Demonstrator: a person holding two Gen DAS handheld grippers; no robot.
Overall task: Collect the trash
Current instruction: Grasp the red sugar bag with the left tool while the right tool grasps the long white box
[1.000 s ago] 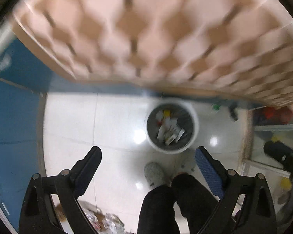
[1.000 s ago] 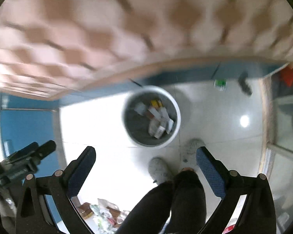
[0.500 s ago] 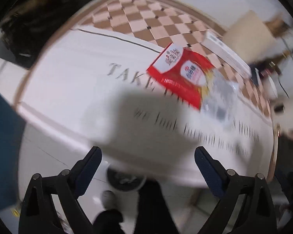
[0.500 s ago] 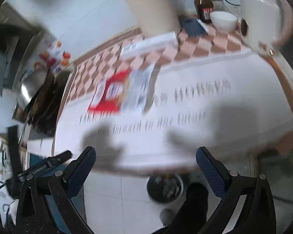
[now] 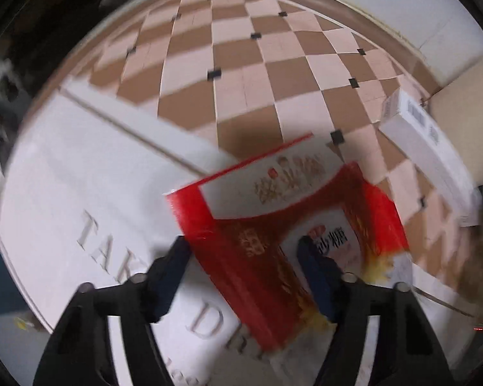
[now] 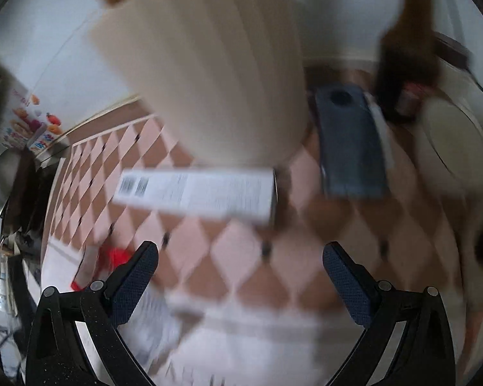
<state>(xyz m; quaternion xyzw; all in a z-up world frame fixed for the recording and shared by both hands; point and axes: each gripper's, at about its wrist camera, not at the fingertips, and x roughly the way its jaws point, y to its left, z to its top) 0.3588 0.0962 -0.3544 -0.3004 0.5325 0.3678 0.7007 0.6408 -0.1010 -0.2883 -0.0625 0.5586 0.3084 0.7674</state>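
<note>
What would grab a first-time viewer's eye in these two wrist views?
In the left wrist view, the red snack bag dominates: it lies on the white printed tablecloth, between the open fingers of the left hand-held gripper. In the right wrist view, a big cream ribbed container fills the top, with a long white barcoded box lying in front of it on the checkered mat, ahead of the open right hand-held gripper.

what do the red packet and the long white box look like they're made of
Red packet: probably thin glossy plastic film, since it looks flat, printed and shiny, though blur leaves this open. Long white box: likely matte printed cardboard, given its crisp straight edges, barcodes and fine text.
</note>
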